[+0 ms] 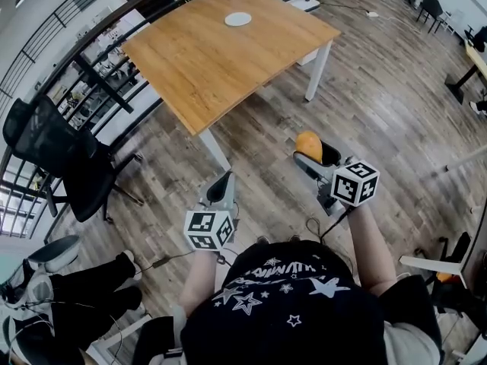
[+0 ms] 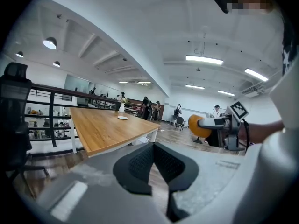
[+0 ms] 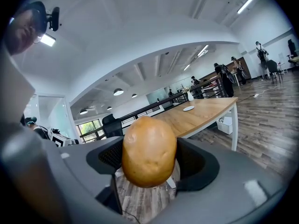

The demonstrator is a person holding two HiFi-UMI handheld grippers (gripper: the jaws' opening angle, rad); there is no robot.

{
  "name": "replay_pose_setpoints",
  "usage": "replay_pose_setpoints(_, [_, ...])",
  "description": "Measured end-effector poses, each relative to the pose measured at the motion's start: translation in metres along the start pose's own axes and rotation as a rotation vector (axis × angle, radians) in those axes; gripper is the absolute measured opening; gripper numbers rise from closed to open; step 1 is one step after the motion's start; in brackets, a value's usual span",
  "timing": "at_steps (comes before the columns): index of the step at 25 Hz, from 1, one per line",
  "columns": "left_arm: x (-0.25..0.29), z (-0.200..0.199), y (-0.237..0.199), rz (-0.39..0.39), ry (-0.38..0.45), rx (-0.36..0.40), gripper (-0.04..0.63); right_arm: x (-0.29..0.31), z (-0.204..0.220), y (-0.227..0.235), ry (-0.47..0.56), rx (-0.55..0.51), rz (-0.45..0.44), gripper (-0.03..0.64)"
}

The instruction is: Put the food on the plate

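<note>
Head view: we clamp the potato (image 1: 308, 144) in the right gripper (image 1: 313, 153), well short of the table (image 1: 190, 74); its plate (image 1: 237, 19) is empty; left gripper view: left gripper (image 2: 153, 146) closed on nothing; right gripper view: potato squeezed between both jaws; carrying and placing remain.

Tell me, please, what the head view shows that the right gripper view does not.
Only the head view: the left gripper, empty, and the person's starred shirt. Only the right gripper view: ceiling lights and people standing far off. Both: the potato clamped in the right gripper, the table and the plate on it.
</note>
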State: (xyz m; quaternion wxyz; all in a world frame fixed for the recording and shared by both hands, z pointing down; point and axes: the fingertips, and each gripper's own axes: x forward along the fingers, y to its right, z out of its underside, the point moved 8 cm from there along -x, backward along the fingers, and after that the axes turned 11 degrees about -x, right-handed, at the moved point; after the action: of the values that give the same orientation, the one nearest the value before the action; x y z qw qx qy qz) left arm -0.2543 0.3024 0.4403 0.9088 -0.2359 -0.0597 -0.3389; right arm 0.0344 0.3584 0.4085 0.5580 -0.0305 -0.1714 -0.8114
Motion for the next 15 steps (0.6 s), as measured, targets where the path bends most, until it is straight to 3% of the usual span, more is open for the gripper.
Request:
replay_pose_setpoints(9, [0.004,-0.004,-0.029,0.022,-0.037,0.008,0.002,-0.018,-0.007,0.016,0.036,0.003,0.138,0.351])
replay_pose_setpoints(15, [0.025,-0.008,-0.049,-0.001,-0.051,-0.008,0.002,-0.003,-0.005,0.052,0.038,0.069,0.169,0.351])
